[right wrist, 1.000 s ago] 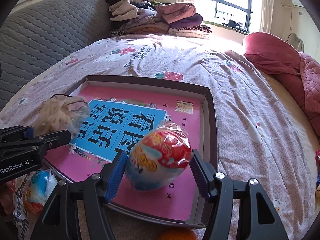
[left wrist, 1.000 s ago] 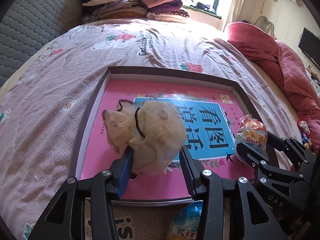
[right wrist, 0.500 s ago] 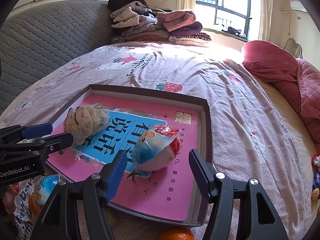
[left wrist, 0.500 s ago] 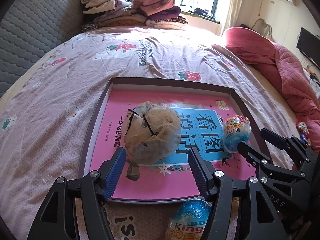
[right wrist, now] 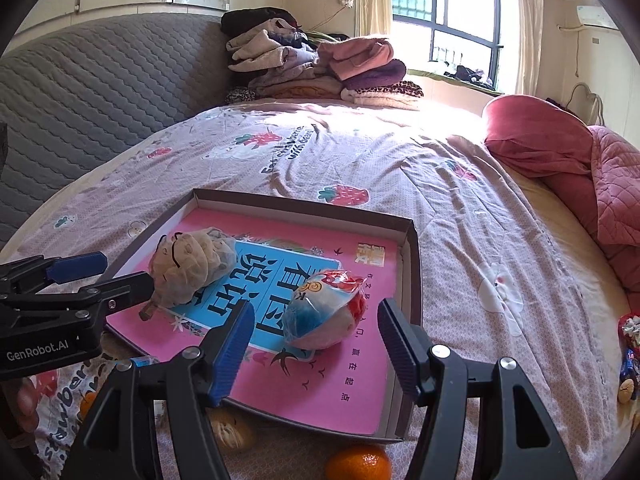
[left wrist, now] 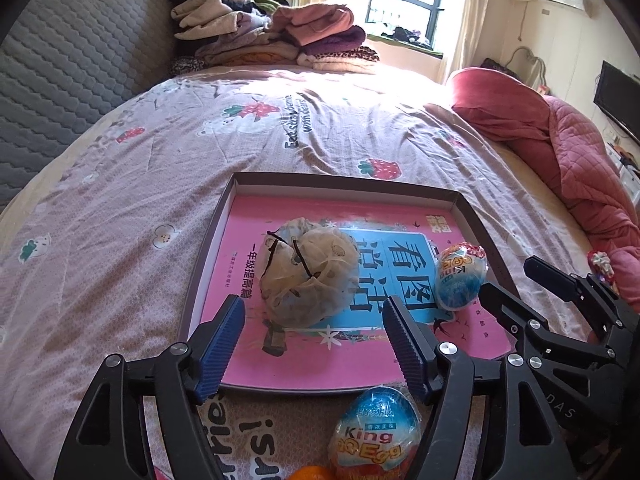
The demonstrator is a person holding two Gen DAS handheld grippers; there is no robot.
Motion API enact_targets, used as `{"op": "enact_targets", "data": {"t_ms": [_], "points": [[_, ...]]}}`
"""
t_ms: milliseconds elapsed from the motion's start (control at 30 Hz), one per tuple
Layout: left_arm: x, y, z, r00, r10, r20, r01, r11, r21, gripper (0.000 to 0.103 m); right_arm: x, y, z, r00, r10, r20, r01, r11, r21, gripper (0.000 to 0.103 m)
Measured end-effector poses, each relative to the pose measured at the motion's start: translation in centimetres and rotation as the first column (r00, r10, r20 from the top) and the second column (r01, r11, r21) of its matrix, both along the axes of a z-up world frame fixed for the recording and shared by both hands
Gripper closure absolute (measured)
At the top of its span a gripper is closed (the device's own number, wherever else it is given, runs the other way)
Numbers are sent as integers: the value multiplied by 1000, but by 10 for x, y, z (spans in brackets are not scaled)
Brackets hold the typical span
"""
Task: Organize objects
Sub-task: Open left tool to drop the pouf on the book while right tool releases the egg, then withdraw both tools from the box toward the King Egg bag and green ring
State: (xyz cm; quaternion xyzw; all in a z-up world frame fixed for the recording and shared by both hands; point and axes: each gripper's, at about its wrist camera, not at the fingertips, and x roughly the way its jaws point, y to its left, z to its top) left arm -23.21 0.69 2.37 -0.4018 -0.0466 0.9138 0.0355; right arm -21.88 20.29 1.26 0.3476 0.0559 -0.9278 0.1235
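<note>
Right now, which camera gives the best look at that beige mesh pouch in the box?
The left wrist view: the mesh pouch lies centred and unobstructed, black drawstring visible. In the right wrist view it sits off to the left, smaller, its near edge partly behind the left gripper.

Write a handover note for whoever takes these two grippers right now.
Left gripper: open, jaws just opened, nothing between them.
Right gripper: open, empty.
In the box: mesh pouch on the left, wrapped egg on the right, both resting on the pink book.
Left on the bed: a second egg and an orange, near the box's front edge.
</note>
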Motion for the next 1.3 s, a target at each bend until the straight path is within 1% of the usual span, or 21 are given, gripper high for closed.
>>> {"op": "enact_targets", "data": {"t_ms": [300, 400, 633, 867, 1167, 1300], "points": [[21, 2, 21, 999, -3, -32, 3, 1000, 0, 29, 24, -3, 25, 998, 32, -58, -33, 999, -9, 39], [31, 2, 28, 999, -8, -45, 8, 1000, 4, 29, 32, -2, 31, 997, 31, -73, -30, 1000, 6, 39], [49, 3, 42, 997, -14, -73, 14, 1000, 1, 29, 50, 6, 42, 996, 8, -91, -9, 1000, -10, 39], [67, 6, 46, 996, -21, -85, 21, 1000, -1, 29, 68, 7, 50, 994, 12, -105, -16, 999, -44, 39], [85, 6, 48, 996, -26, -88, 25, 1000, -14, 29, 92, 3, 63, 989, 26, -148, -34, 998, -52, 39], [90, 4, 47, 996, -23, -86, 21, 1000, -16, 29, 99, 2, 66, 988, 28, -152, -38, 997, -61, 39]]}}
